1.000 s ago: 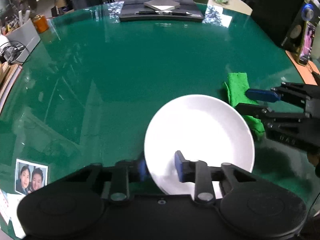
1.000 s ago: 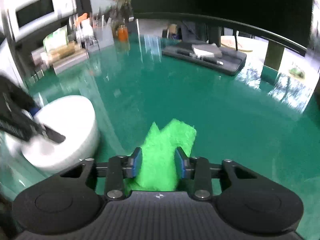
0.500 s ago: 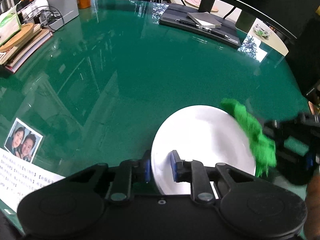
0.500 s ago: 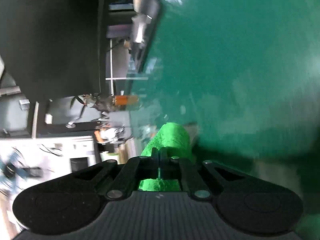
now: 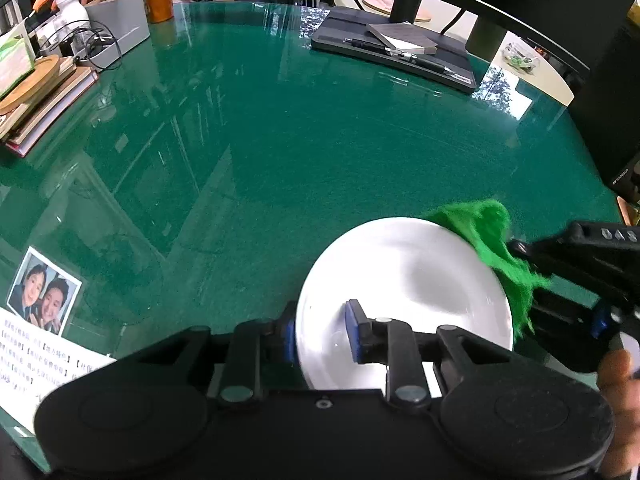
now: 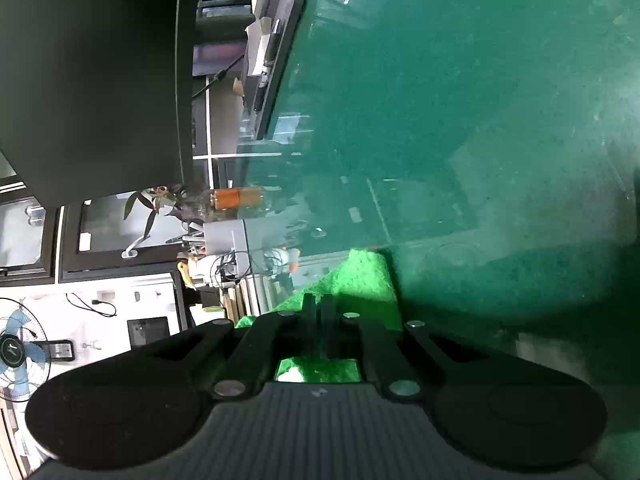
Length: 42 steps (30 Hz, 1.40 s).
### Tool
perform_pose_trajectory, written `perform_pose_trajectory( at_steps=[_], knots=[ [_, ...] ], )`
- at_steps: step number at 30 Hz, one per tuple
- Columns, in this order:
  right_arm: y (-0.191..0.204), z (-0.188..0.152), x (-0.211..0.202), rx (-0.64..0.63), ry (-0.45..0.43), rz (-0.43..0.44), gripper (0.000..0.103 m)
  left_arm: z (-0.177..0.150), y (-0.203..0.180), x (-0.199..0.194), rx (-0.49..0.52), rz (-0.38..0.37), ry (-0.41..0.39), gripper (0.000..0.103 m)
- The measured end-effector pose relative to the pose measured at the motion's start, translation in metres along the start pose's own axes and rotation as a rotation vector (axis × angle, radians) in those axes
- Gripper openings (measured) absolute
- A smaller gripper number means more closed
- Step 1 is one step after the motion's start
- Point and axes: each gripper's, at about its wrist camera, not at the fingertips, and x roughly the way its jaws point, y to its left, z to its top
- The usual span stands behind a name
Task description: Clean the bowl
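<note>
A white bowl (image 5: 412, 280) is at the lower right of the left wrist view, tilted above the green table. My left gripper (image 5: 320, 332) is shut on its near rim, one finger outside and one inside. My right gripper (image 6: 318, 308) is shut on a green cloth (image 6: 360, 276), rolled sideways. In the left wrist view the green cloth (image 5: 492, 240) hangs over the bowl's far right rim, with the right gripper (image 5: 520, 250) just right of the bowl.
A dark laptop with a notebook and pen (image 5: 396, 52) lies at the table's far side. Books, a wooden disc and a grey organiser (image 5: 116, 28) are far left. A photo and printed sheet (image 5: 40, 300) lie near left.
My right gripper shut on the cloth, lifted it off the table and brought it to the bowl's right rim. My left gripper closed on the bowl's rim and raised it.
</note>
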Motion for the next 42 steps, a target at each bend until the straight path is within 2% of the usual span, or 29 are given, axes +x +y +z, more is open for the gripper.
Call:
perform_pose_trajectory(
  at_steps=[5,14,23,25,29,32,35,39,42],
  knots=[
    [-0.004,-0.011,-0.024,0.004,-0.002,-0.011,0.002,-0.001,-0.002,0.000,0.004,0.007,-0.003,0.027],
    [0.003,0.000,0.007,0.000,-0.021,-0.017,0.002,0.000,-0.003,0.000,0.004,0.012,-0.003,0.027],
    [-0.013,-0.025,-0.035,0.116,-0.018,-0.012,0.002,-0.001,-0.003,0.001,-0.001,0.012,-0.014,0.028],
    [-0.015,-0.026,-0.033,0.133,-0.028,-0.016,0.002,0.000,-0.004,0.001,0.006,0.015,-0.012,0.028],
    [-0.009,-0.009,-0.002,0.135,-0.049,-0.018,0.002,0.000,-0.005,0.001,0.029,0.008,-0.005,0.027],
    [-0.003,-0.003,0.010,0.103,-0.044,-0.030,0.002,0.001,-0.003,0.001,0.025,-0.008,0.000,0.026],
    [-0.001,-0.005,0.005,0.084,-0.045,-0.042,0.002,0.001,-0.002,0.002,0.020,-0.015,-0.003,0.026],
    [-0.011,-0.017,-0.025,0.121,-0.043,-0.064,0.002,0.001,-0.003,0.002,0.018,-0.015,-0.007,0.026],
    [-0.017,-0.027,-0.032,0.156,-0.031,-0.083,0.003,0.001,-0.004,0.002,0.019,-0.012,-0.007,0.026]
  ],
)
